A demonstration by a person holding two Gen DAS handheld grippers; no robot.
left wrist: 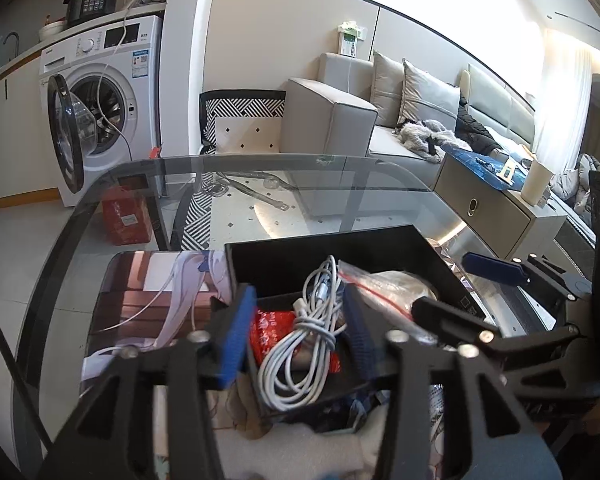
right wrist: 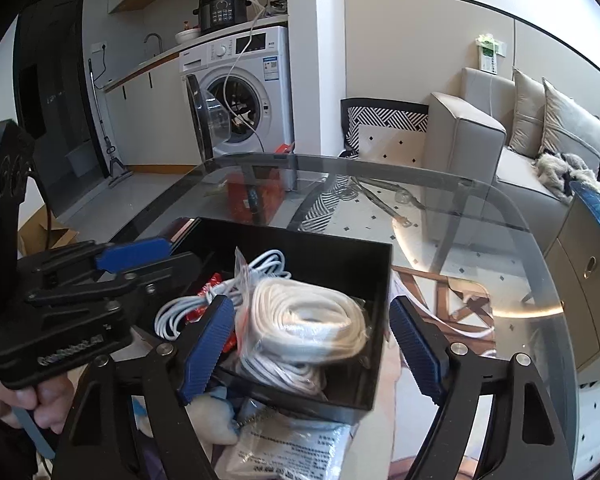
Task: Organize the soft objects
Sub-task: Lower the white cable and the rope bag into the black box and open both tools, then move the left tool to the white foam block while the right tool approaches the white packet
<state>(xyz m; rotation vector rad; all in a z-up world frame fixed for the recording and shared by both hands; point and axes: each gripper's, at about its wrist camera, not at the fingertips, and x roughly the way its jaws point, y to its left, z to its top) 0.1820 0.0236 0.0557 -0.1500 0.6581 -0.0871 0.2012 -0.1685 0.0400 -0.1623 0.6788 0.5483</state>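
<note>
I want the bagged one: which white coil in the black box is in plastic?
The flat white rope coil is bagged; the thin white cable lies bare.

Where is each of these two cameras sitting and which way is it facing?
Left wrist: on the left hand-held gripper, angled down at the coiled white cable in the black box; the right hand-held gripper shows at right.
Right wrist: on the right hand-held gripper, angled down at the bagged white rope; the left tool and a hand show at left.
Shared: box, glass table, washing machine, sofa.
</note>
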